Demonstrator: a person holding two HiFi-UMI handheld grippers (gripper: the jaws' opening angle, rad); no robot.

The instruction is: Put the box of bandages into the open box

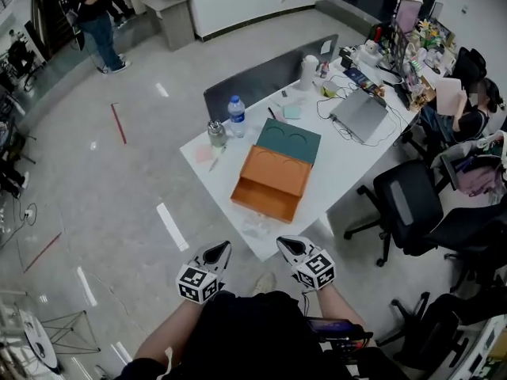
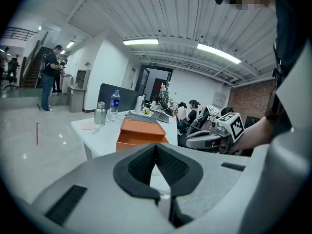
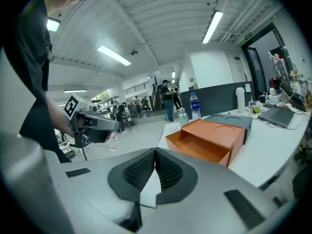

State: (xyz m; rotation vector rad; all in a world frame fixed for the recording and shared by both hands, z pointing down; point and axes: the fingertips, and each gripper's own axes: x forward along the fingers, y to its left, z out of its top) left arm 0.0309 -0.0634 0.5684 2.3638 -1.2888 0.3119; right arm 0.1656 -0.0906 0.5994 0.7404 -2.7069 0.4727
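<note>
Left tool: the left tool is pressed together with nothing between its pads. It hangs near my body, short of the bench's near edge.
Right tool: the right tool is also pressed together and empty. It sits level with the left one and apart from it.
Open box: the orange box lies on the white bench with its open tray facing me. A dark green box sits just behind it.
Bandages: I cannot pick the bandage box out for certain. A small pale packet lies on the bench near the front edge, just before the orange box's open side. I take that to be it, but it is too small to be sure.
Step in hand: I judge this to be the approach, since nothing is gripped and both tools are off the bench.
Doing it well: I would move in until a tool view shows the packet plainly. Then I would spread one tool before lowering it, not after. I would pinch the packet across its narrow sides, lift it above the orange wall, and set it flat in the tray.
Other tool: I would keep it clear, or rest it against the orange box so the box does not slide.
Risk: the packet sits near the bench edge, so a push from closed pads could knock it to the floor.
</note>
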